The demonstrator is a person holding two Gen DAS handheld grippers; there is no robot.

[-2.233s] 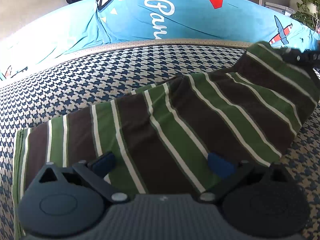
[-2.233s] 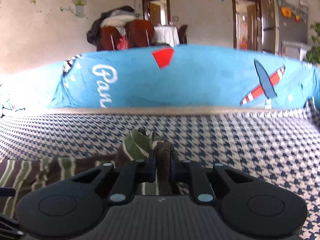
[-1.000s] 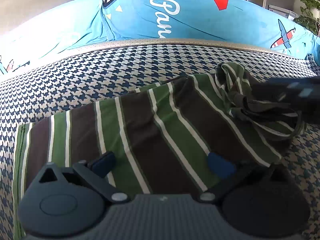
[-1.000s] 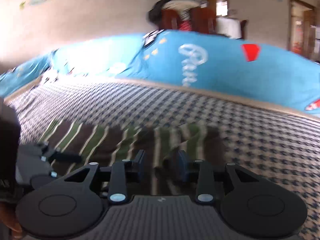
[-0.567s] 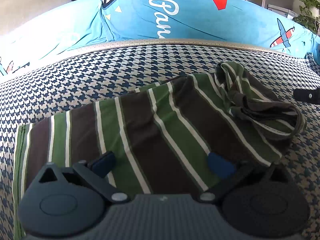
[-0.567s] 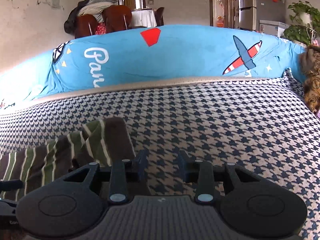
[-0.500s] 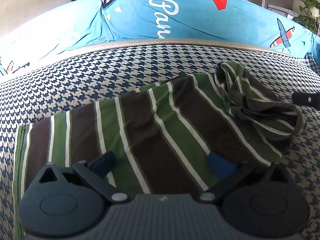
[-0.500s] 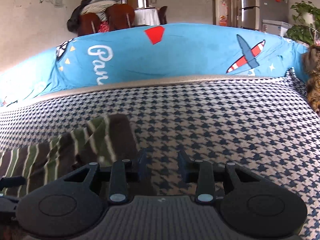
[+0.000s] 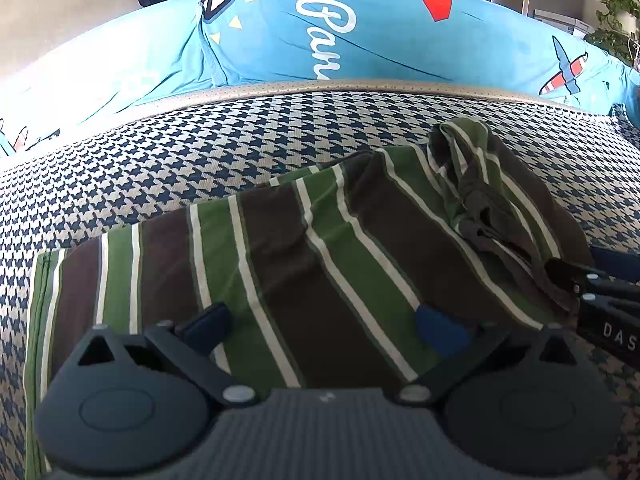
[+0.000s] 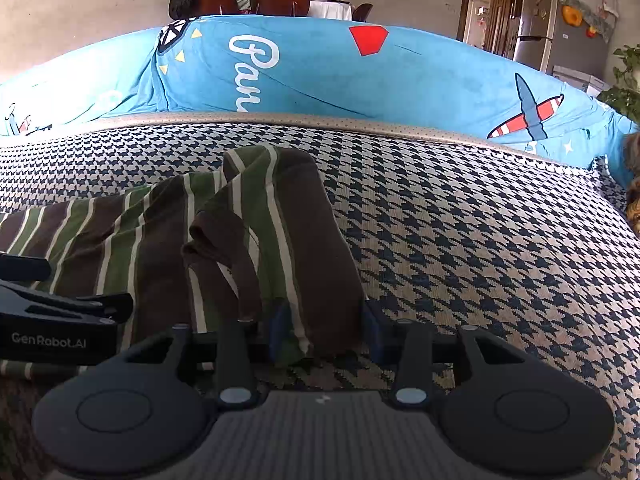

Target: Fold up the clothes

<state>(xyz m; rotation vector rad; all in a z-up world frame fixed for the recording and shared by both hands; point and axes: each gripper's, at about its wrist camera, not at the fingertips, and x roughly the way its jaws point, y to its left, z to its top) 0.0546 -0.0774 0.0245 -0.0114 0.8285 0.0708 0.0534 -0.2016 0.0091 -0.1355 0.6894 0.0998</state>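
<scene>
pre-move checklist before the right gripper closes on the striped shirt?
1. Right gripper open: ok.
2. Striped shirt edge between its fingers: ok.
3. Left gripper open over the shirt's flat part: ok.
4. Bunched end smoothed: not ok, still crumpled.
5. Grabbing one layer only: cannot tell.
6. Houndstooth cover out of the pinch: cannot tell.

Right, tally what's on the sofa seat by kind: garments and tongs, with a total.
Striped shirts: 1
Tongs: 2, the left tongs and the right tongs, both over the houndstooth seat cover
Total: 3
</scene>
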